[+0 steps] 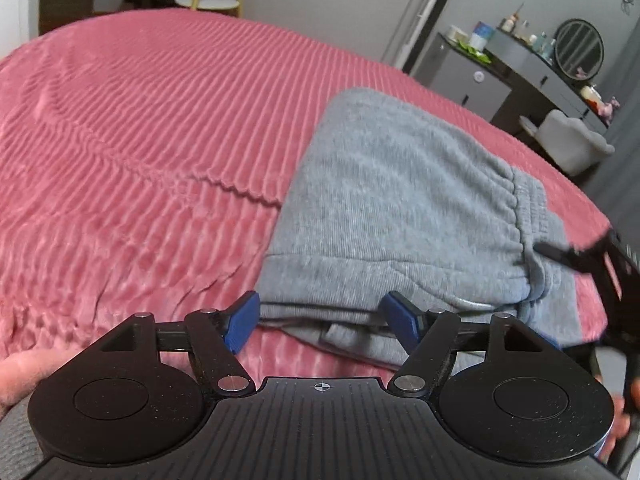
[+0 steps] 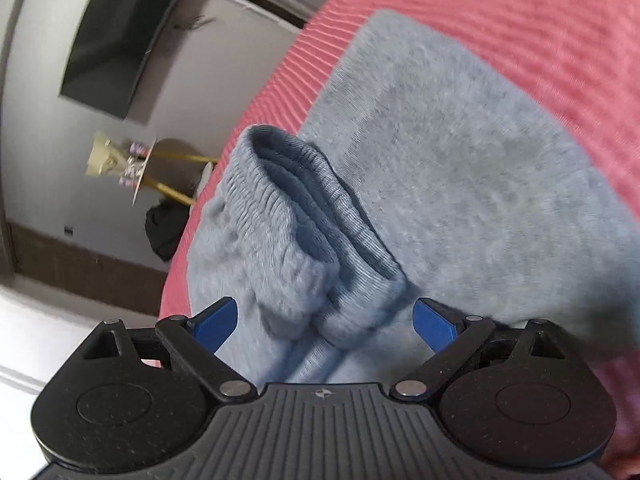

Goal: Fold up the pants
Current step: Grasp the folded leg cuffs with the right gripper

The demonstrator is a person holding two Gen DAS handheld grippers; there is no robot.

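Grey pants [image 1: 384, 200] folded on pink bedspread [image 1: 140, 140]; left gripper [image 1: 320, 316] and right gripper [image 2: 326, 320] jaws wide, gripping nothing

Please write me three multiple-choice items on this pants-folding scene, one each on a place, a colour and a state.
1. Where do the grey sweatpants lie?
A. on the pink ribbed bedspread
B. on the dresser
C. on the floor

2. What colour are the pads of the left claw?
A. red
B. blue
C. white

3. How does the right claw stand?
A. open, with the elastic waistband ahead of it
B. shut on the bedspread
C. out of view

Answers: 1 A, the pants rest folded on the bed cover. 2 B, both pads are blue. 3 A, its pads stand wide apart with grey cloth between them, unpinched.
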